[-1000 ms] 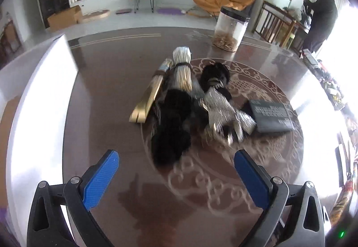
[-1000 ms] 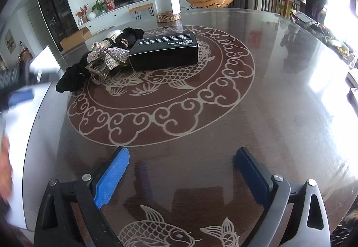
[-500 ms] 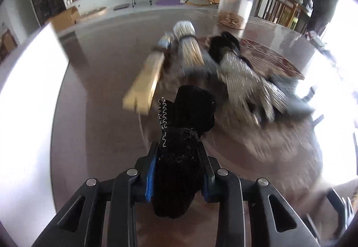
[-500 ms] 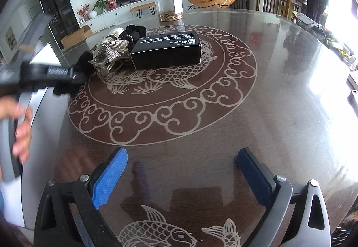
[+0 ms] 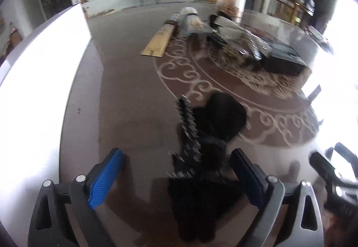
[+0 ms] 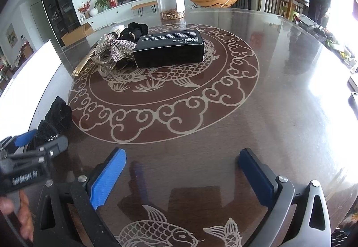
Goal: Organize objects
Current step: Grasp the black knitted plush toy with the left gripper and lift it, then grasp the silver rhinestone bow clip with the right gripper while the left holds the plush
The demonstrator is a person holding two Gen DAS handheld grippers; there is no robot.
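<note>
- My left gripper has its jaws spread wide, and nothing is clamped between the blue pads.
- A black hair bow with a glittery silver edge lies on the table between those open fingers. It sits closer to the right pad, though I cannot tell if it touches it.
- The bow's far, rounded end reaches the outer scroll border of the table's pattern; its near end runs under the camera.
- From the right wrist camera the same bow shows at the table's left edge, just in front of the left gripper.
- My right gripper is also wide open and holds nothing, hovering over bare table near the engraved fish.
- The rest of the pile sits well apart from the black bow, across the patterned circle: a black box with white lettering, and a silver sequin bow touching its left end.
- A black scrunchie lies behind the silver bow.
- A long gold box lies on the left side of the pile, with a bundle of pale sticks just beside it.
- A clear jar with a dark lid stands behind the pile.
- A white board borders the table on the left.
</note>
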